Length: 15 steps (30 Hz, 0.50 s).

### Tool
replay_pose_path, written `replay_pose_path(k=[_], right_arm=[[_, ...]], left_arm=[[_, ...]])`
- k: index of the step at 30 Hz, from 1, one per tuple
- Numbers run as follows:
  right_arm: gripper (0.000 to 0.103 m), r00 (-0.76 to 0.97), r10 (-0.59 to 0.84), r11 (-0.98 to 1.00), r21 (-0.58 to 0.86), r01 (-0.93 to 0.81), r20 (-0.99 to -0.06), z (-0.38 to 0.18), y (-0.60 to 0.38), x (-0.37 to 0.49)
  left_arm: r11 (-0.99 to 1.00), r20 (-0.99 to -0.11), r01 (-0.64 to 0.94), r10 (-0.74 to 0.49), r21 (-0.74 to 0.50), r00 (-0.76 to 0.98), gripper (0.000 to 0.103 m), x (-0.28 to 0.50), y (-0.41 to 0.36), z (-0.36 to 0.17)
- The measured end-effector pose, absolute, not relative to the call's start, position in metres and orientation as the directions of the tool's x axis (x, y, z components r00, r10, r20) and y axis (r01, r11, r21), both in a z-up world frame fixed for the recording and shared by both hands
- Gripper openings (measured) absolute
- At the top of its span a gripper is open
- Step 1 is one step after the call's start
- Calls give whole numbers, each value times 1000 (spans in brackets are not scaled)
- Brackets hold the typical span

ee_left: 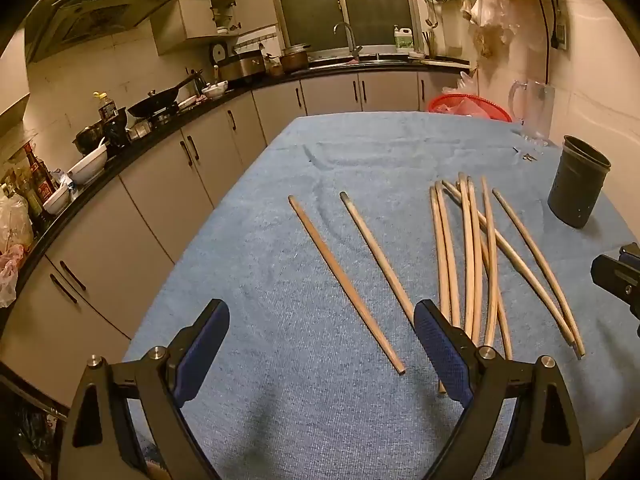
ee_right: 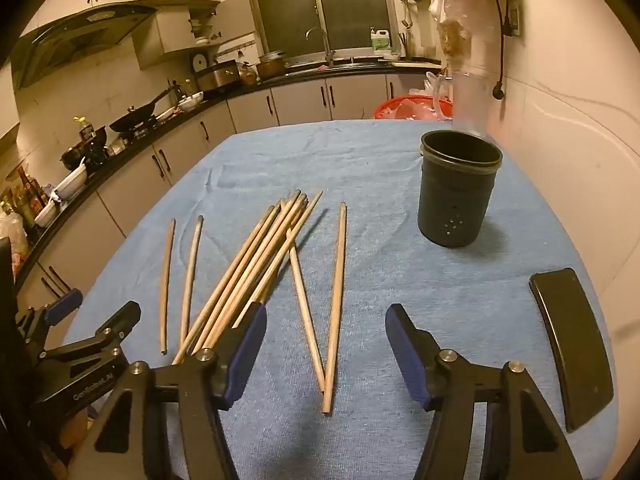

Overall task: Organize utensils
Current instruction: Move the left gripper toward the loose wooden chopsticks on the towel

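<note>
Chopsticks [ee_right: 256,264] loose on the blue-covered worktop [ee_left: 360,152], both your grippers empty.
Your left gripper [ee_left: 320,332] gapes wide over two stray sticks; your right gripper [ee_right: 326,336] hangs released just right of the pile, the black cup [ee_right: 456,192] farther ahead.

blue towel [ee_right: 380,168], black phone [ee_right: 572,344], red basket [ee_left: 468,106]

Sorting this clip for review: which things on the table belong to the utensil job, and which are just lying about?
Part of the job:
chopsticks
dark cup

Just lying about:
phone
clear jug
red basket
blue towel
</note>
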State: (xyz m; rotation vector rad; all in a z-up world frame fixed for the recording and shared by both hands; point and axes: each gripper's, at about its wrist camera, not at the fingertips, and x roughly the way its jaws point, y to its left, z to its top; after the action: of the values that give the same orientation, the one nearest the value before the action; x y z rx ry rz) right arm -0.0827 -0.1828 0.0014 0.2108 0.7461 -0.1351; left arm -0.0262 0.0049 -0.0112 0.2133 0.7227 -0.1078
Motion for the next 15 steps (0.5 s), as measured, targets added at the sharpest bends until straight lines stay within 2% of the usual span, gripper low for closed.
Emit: replay_pose_path(k=[15], right_arm=[[65, 692, -35, 962, 163, 218, -722, -5, -189, -78]], left_arm=[[972, -676, 166, -11, 165, 737, 93, -23, 4, -17]])
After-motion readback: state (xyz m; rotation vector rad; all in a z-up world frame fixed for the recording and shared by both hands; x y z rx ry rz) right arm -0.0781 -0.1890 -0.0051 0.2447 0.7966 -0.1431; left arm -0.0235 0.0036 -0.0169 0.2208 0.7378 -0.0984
